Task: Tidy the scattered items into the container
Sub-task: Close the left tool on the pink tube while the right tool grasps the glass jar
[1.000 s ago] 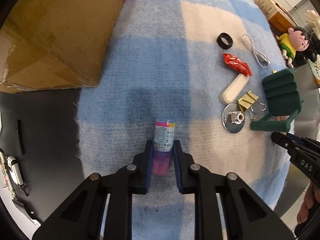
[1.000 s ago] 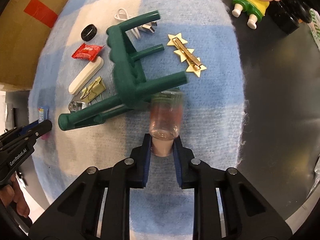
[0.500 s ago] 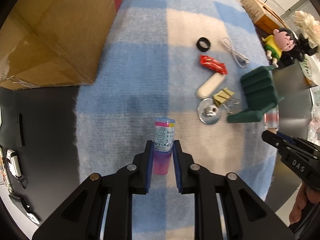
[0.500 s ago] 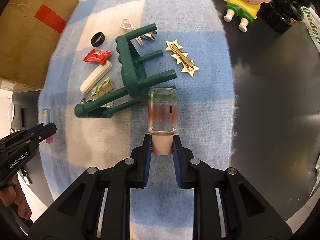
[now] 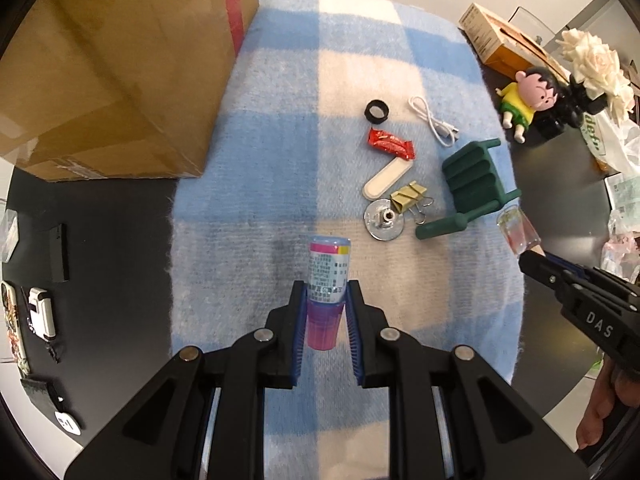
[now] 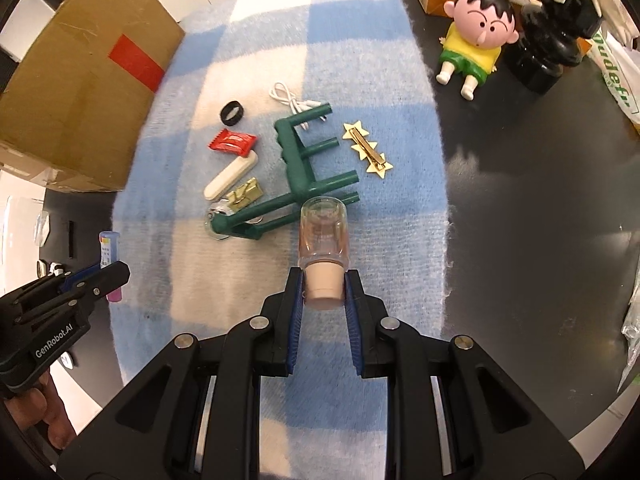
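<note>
Above the checked blanket [image 5: 280, 152], the left gripper [image 5: 326, 312] is clamped narrowly on a pink-capped tube [image 5: 326, 284], its long axis running away along the fingers, cap end between the pads. Over to the right, the right gripper [image 6: 323, 292] pinches a glass vial [image 6: 324, 236] by its beige stopper, bottom pointing away. Behind the green toy chair [image 6: 300, 160], a silver disc is half hidden; the cardboard box [image 5: 100, 60] is cut off at the frame edge

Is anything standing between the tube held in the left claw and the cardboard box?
Nothing visible does. The left claw holds the pink-capped labelled tube above the blue-and-cream checked blanket; bare blanket lies between it and the brown cardboard box. The box's opening is out of view.
</note>
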Demonstrator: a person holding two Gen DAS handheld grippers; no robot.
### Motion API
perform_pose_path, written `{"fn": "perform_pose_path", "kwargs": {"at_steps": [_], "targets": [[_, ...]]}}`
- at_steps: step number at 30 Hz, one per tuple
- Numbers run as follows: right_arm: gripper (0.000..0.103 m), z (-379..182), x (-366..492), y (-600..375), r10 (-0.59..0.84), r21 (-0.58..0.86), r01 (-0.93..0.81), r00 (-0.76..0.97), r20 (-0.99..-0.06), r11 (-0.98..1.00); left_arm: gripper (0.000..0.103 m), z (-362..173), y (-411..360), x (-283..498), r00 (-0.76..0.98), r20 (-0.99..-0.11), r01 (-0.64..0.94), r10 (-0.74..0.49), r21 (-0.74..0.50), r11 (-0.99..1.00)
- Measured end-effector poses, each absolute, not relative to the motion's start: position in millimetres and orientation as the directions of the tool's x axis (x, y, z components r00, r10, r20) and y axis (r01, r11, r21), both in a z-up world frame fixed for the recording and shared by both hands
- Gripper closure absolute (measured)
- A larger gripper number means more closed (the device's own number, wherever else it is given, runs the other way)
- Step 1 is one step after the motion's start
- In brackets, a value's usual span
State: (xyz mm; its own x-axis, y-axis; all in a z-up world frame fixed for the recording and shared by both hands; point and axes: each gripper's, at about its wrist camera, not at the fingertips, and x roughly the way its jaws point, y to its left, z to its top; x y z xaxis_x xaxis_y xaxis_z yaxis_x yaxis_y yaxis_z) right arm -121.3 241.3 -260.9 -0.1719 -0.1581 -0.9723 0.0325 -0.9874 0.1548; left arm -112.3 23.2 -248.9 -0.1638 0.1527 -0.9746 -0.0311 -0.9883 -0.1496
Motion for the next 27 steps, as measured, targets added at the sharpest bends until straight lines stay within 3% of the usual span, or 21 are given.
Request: {"fn": "perform_pose_path", "kwargs": {"at_steps": [27], "targets": [[0.082,-138.9,-74.0,210.1,-0.186,0.158,0.115,-0.299,-0.936,-0.981,0.084,-137.2,5.2,-73.2,-0.3,-0.936,-0.011,0.182,-0.188,-0.982]]}}
